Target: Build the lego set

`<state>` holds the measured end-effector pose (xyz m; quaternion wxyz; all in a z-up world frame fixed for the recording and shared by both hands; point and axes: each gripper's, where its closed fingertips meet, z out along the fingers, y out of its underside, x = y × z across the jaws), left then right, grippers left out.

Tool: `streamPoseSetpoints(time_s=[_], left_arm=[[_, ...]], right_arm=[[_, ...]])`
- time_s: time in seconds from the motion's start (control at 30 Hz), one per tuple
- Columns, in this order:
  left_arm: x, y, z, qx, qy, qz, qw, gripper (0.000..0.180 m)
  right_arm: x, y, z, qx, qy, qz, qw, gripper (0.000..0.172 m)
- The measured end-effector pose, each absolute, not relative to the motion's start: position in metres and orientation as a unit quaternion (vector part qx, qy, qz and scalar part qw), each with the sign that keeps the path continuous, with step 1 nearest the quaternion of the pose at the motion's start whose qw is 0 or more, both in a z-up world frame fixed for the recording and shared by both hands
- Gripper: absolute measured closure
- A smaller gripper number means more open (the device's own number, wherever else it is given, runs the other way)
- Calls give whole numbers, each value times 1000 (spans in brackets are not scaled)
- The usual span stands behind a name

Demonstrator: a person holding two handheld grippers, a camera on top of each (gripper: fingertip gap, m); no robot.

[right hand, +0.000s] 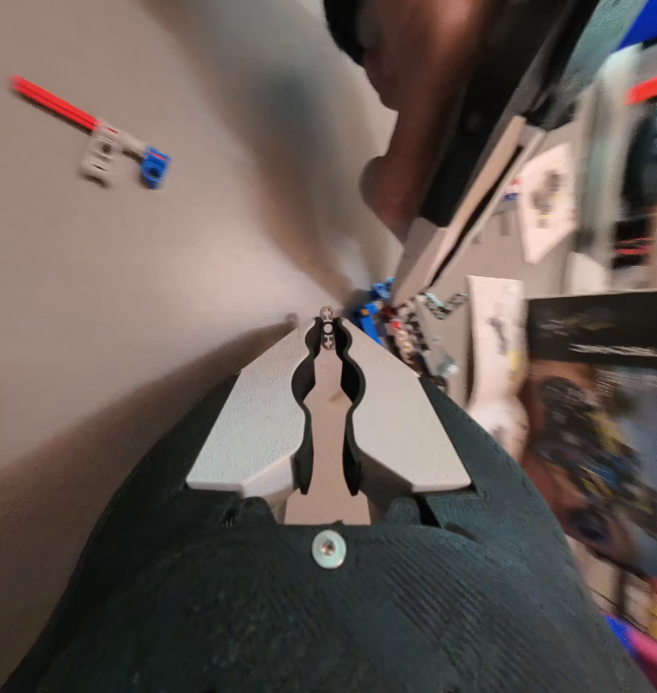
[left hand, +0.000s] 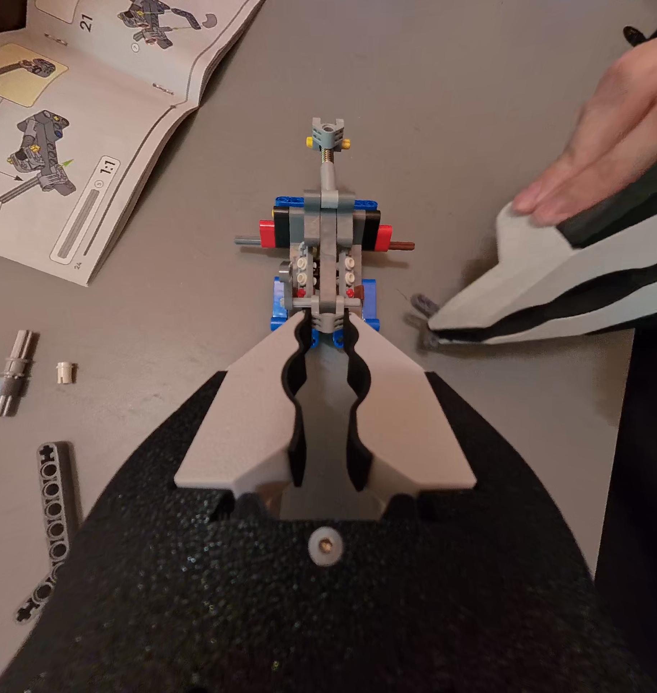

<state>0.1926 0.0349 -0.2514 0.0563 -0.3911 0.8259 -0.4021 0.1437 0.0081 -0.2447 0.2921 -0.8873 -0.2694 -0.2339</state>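
On the grey table (left hand: 469,112) I see my left gripper (left hand: 326,318) closed on the near end of a brick model (left hand: 325,243), its black pads (left hand: 300,326) pressing either side of a grey connector at the model's base. The model stands in mid-table, built of grey beams with blue, black and red parts, a grey axle sticking out on one side, a brown one on the other, and a sprung shaft with yellow pins at the far end. An open instruction booklet (left hand: 105,123) lies at far left. My right gripper (right hand: 327,330) comes in low just right of the model, a hand (left hand: 600,150) laid over it; its fingers are clamped on a small grey link (right hand: 327,332) with cross holes, one end poking past the tips. In the right wrist view, blurred by motion, a dark printed box (right hand: 596,412) sits at right. A small assembly with a red axle (right hand: 94,131) and a blue piece lies well apart on the table. At left lie a dark holed beam (left hand: 53,506), a grey axle with a sleeve (left hand: 14,371) and a small white bush (left hand: 65,372).
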Motion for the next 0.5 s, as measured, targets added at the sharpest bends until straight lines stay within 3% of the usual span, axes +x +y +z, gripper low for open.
streamPoseSetpoints(time_s=[0.03, 0.17, 0.5], left_arm=[[193, 35, -251, -391, 826, -402, 56, 168], [193, 34, -251, -392, 825, -402, 58, 168], [193, 33, -251, -393, 823, -406, 52, 168]], right_arm=[[153, 11, -238, -868, -268, -299, 293, 168], [169, 18, -231, -817, -263, -430, 281, 168], [185, 25, -235, -801, -246, -468, 282, 172]])
